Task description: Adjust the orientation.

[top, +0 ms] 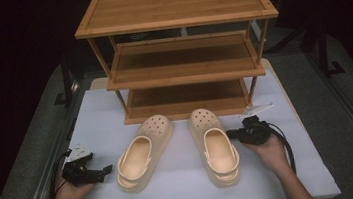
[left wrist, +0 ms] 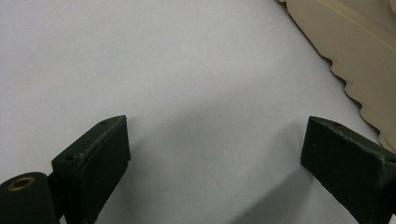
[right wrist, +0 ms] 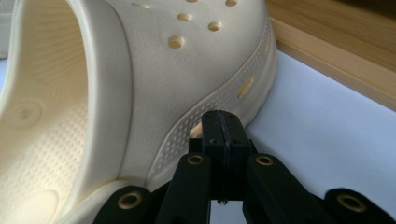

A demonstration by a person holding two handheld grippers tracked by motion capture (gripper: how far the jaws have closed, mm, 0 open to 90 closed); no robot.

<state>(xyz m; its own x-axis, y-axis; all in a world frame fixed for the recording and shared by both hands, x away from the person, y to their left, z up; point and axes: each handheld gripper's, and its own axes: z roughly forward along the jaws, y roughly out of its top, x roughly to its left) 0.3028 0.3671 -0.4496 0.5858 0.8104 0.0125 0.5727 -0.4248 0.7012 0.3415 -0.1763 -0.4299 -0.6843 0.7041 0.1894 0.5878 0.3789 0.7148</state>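
Note:
Two cream clogs lie side by side on the white table, toes toward the shelf: the left clog [top: 143, 152] and the right clog [top: 214, 143]. My right gripper [top: 231, 134] is shut with nothing between its jaws, its tips right at the outer side of the right clog [right wrist: 154, 79]; in the right gripper view the closed tips [right wrist: 223, 128] sit against the perforated sole edge. My left gripper [top: 106, 170] stands open low over the bare table, a little left of the left clog, whose scalloped sole edge [left wrist: 355, 51] shows at the upper right of its view.
A three-tier bamboo shoe rack [top: 180, 49] stands at the back of the white table [top: 185, 194], its bottom shelf edge [right wrist: 336, 51] just beyond the clogs' toes. Dark floor and rails flank the table.

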